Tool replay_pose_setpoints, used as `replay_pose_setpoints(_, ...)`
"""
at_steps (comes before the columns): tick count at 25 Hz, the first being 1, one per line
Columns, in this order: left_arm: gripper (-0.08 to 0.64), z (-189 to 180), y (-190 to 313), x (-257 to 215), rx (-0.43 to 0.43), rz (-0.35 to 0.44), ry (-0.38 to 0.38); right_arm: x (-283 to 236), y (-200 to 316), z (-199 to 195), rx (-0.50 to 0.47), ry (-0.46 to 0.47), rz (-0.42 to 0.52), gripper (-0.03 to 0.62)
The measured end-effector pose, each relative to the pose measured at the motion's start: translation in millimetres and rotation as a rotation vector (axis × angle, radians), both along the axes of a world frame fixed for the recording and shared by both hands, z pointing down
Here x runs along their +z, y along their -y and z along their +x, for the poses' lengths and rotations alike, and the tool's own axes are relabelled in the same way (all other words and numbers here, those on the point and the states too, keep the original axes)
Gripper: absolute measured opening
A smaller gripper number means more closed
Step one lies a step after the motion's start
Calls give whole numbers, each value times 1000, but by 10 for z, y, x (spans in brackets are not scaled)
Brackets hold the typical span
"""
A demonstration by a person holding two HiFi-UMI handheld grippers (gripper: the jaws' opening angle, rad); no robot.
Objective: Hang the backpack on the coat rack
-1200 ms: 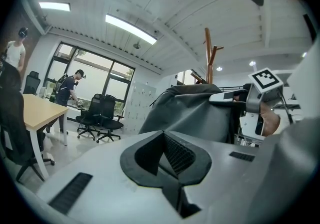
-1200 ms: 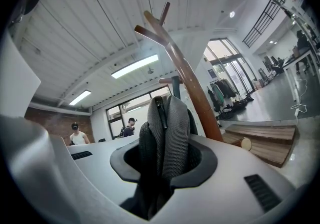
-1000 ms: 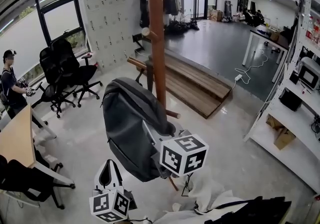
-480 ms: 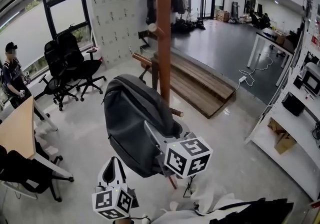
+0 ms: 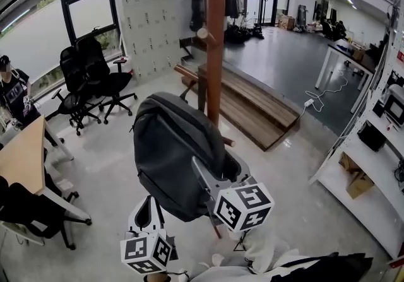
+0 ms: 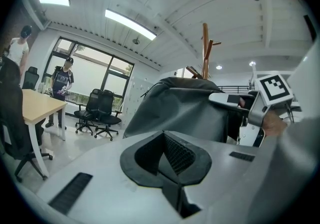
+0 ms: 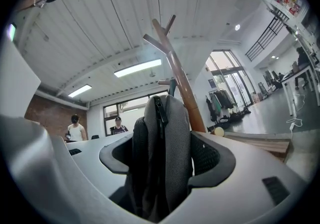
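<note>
Head view: backpack (image 5: 173, 154) hangs against coat rack (image 5: 215, 35) pole, right gripper (image 5: 201, 173) at backpack's lower edge, left gripper (image 5: 146, 216) below backpack. Left gripper view: jaws clenched, empty. Right gripper view: jaws just been opening, released, backpack fabric loose between them; probably hung.

Your right claw (image 5: 203, 176) lies against the flank of the dark grey backpack (image 5: 173, 148), which rests up against the wooden coat rack (image 5: 215, 41). Its jaws have just been opening, and the bag's fabric seems to sit between them, though from up here the pads are hard to make out. Your left claw (image 5: 145, 210) is lower down, just beside the backpack's bottom edge, with its tips together.
</note>
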State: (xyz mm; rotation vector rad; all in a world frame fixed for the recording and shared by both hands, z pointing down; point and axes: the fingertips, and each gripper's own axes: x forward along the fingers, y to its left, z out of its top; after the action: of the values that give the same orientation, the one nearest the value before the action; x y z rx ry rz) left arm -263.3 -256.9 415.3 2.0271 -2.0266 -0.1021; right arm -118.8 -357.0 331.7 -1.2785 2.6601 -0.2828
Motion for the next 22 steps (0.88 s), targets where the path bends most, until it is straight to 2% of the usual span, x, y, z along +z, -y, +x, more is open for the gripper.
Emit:
replay_pose_setpoints(6,0,93,-2,27,17,2,0,85,-184,212,22,20,22,279)
replay_pose_setpoints(14,0,247,1,85,59,-10,-3,170,-389,488,22,138,44,278)
replay_pose_setpoints(22,2,484,-19,208,115,-35,-4,653,-440,784,104,83,-80,278)
